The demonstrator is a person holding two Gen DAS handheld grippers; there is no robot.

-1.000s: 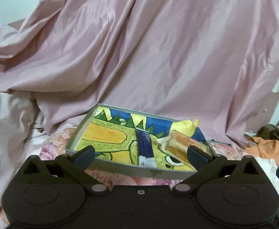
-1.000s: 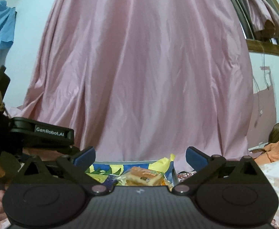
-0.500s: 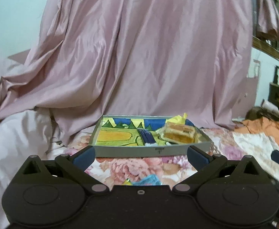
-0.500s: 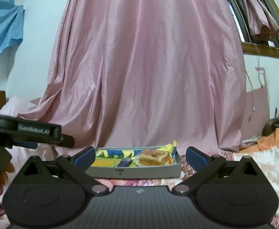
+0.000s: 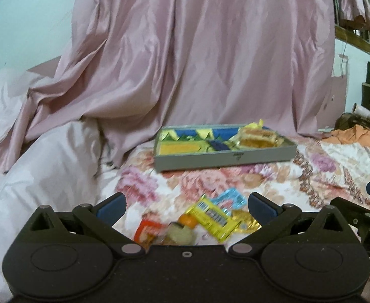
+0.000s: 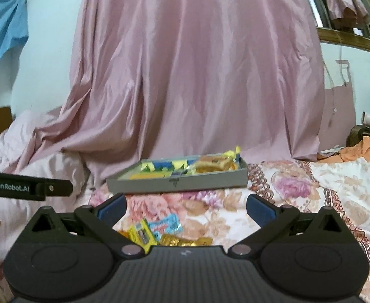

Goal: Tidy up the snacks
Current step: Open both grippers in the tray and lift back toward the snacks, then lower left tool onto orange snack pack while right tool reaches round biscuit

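Your tray (image 5: 225, 157), frame centre: one wrapped cake (image 5: 257, 137) filed. Loose snack packets (image 5: 210, 218) on the bed, lower centre: outstanding. Left tool (image 5: 186, 205) and right tool (image 6: 186, 205): both wide, empty.

A large shiny pink satin curtain (image 5: 197, 58) hangs down the pale wall and pools on the bed. A floral-patterned bedsheet (image 5: 331, 161) covers the bed, with a rumpled pale pink quilt (image 5: 41, 166) at the left. Crumpled orange cloth (image 6: 367, 146) lies at the right edge, and a blue cloth (image 6: 4, 35) hangs at upper left.
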